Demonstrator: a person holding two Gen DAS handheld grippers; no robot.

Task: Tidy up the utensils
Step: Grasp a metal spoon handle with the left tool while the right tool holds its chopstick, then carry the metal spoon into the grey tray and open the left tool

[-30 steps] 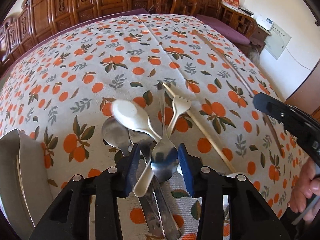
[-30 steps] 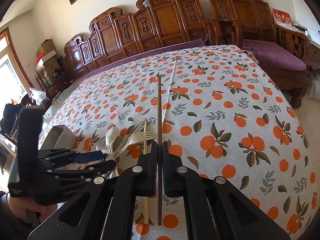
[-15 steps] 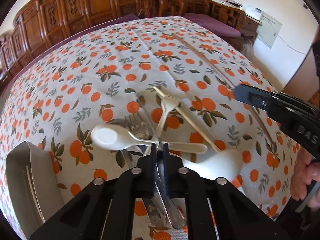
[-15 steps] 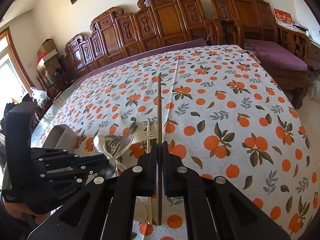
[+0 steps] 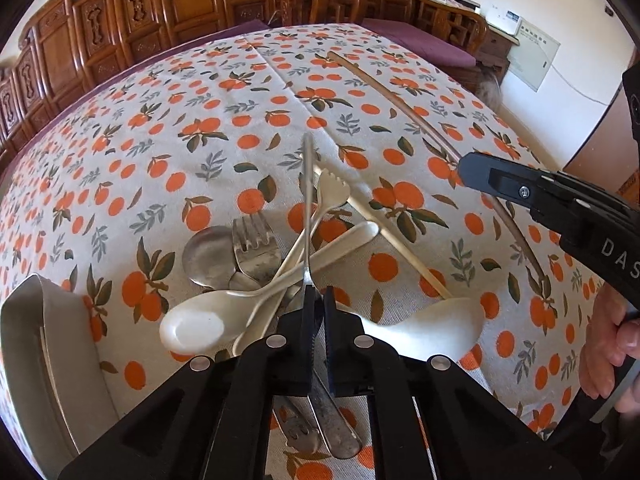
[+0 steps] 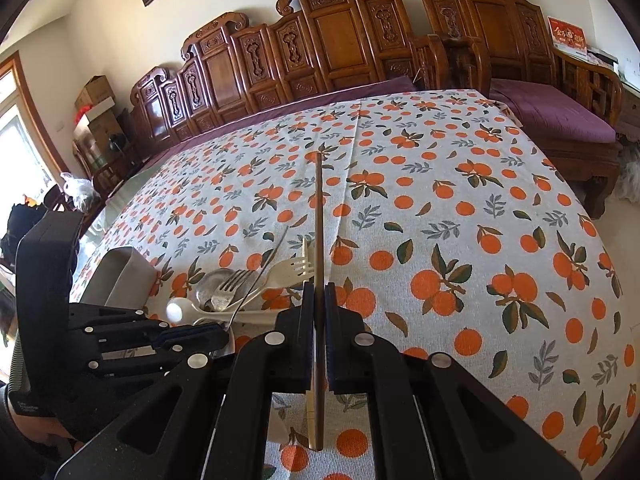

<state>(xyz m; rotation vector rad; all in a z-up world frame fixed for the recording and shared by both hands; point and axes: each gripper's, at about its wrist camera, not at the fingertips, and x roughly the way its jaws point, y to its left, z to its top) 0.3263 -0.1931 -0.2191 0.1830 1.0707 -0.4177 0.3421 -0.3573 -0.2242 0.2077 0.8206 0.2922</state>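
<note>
My left gripper is shut on a metal spoon near its bowl. The thin handle sticks forward and up over the pile. Under it lie a white spoon, a second metal spoon, a metal fork, a white fork, a pale chopstick and a white ladle-like spoon. My right gripper is shut on a dark brown chopstick, which points away over the cloth. The left gripper shows at the lower left of the right wrist view.
A grey open container stands at the table's left edge, also seen as the container beyond the left gripper. The orange-print tablecloth covers the table. Carved wooden chairs line the far side. A hand holds the right gripper.
The left gripper went from open around the metal spoon's bowl to shut on it; the handle now tilts up. The white spoon swung round in the pile. The right gripper kept still.
</note>
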